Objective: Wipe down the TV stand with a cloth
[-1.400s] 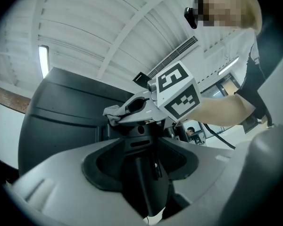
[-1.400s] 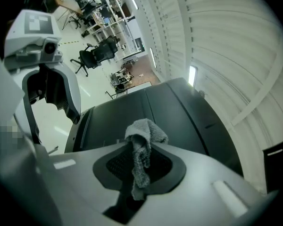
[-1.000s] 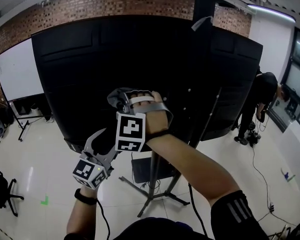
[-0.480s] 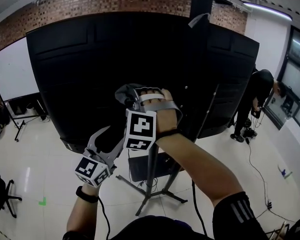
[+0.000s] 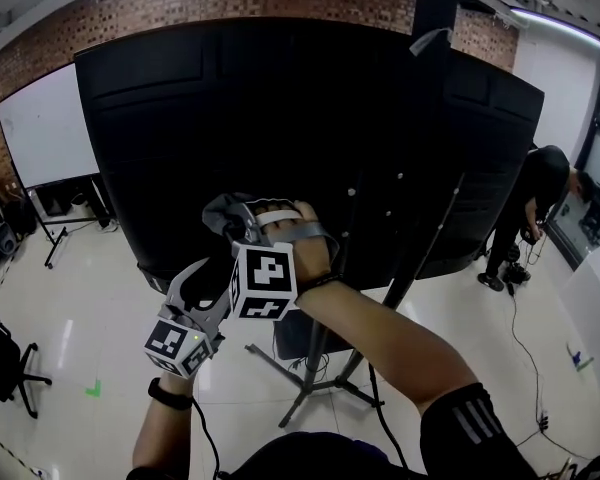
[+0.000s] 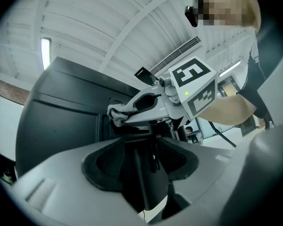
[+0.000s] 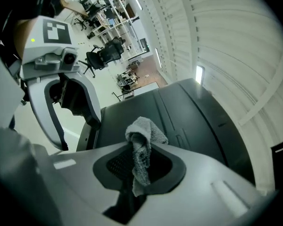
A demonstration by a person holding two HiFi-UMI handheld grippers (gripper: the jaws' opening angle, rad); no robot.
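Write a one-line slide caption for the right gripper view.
Right hand-held gripper shut on a grey cloth before the black TV back panel, left hand-held gripper open beside it.

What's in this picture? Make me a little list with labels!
place: room with a brick wall
big thing: black TV back on a stand
right gripper: shut on grey cloth, raised near the TV back
left gripper: open, holding nothing
also there: person bending over at the right
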